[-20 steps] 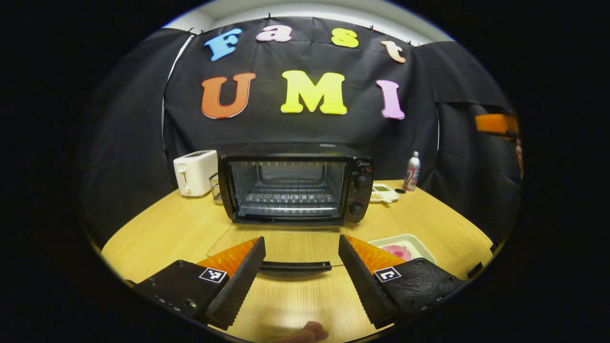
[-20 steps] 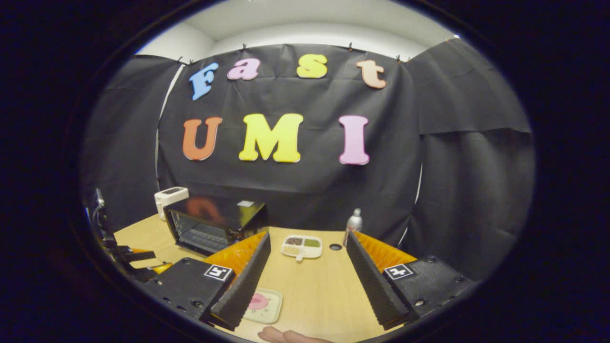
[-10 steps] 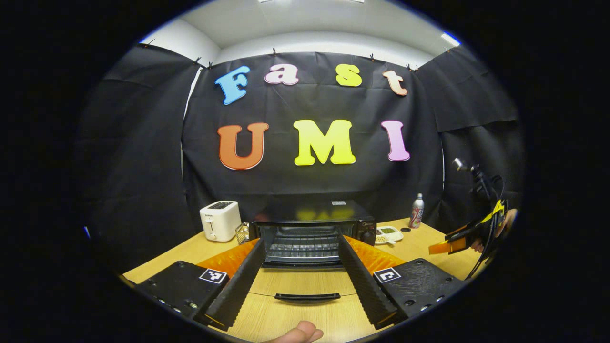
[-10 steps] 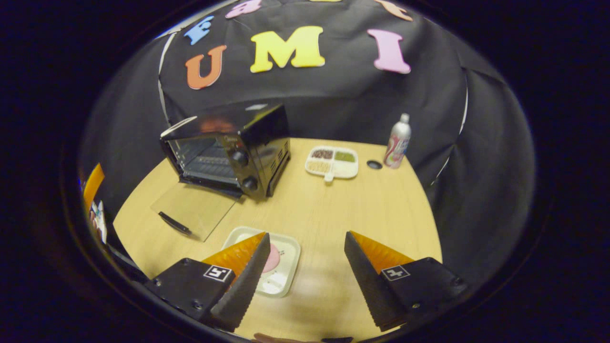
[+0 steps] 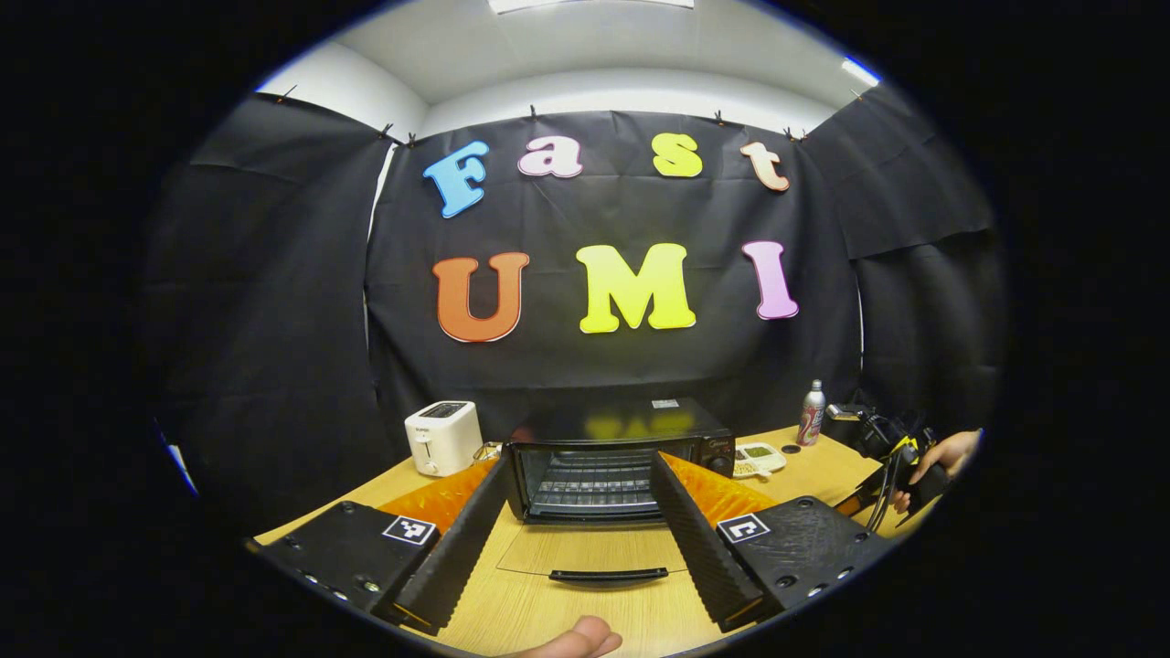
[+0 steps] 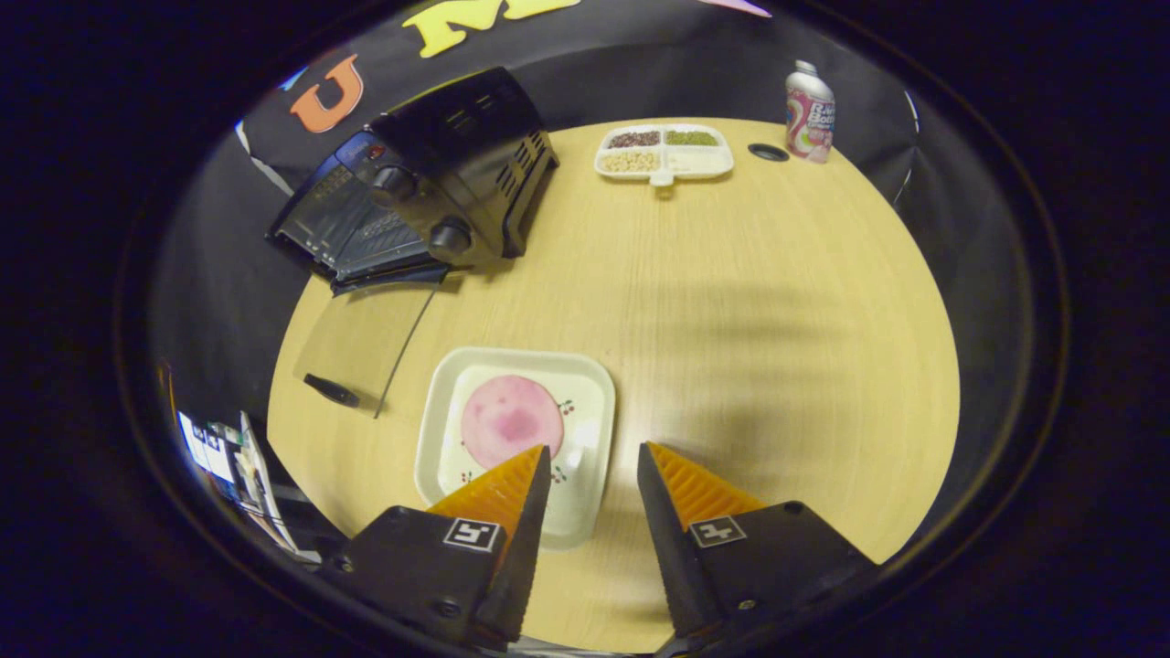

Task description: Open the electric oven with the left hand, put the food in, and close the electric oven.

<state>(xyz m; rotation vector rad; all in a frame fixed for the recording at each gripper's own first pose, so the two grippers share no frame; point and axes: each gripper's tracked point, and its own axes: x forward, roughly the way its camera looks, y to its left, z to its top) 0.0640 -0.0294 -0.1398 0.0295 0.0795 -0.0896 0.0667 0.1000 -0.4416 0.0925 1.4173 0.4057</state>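
Oven open, food not yet in.
Oven door [image 6: 352,343] lies flat, centre-left; my right claw [image 6: 592,466], spread and empty, hovers over the plate [image 6: 585,512].

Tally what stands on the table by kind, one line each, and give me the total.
Appliances: 2, the electric oven with its door down, and the white toaster.
Dishes: 2, the plate of food and the divided snack tray.
Bottles: 1, the bottle.
Small dark round things: 1, the dark disc beside the bottle.
Total: 6
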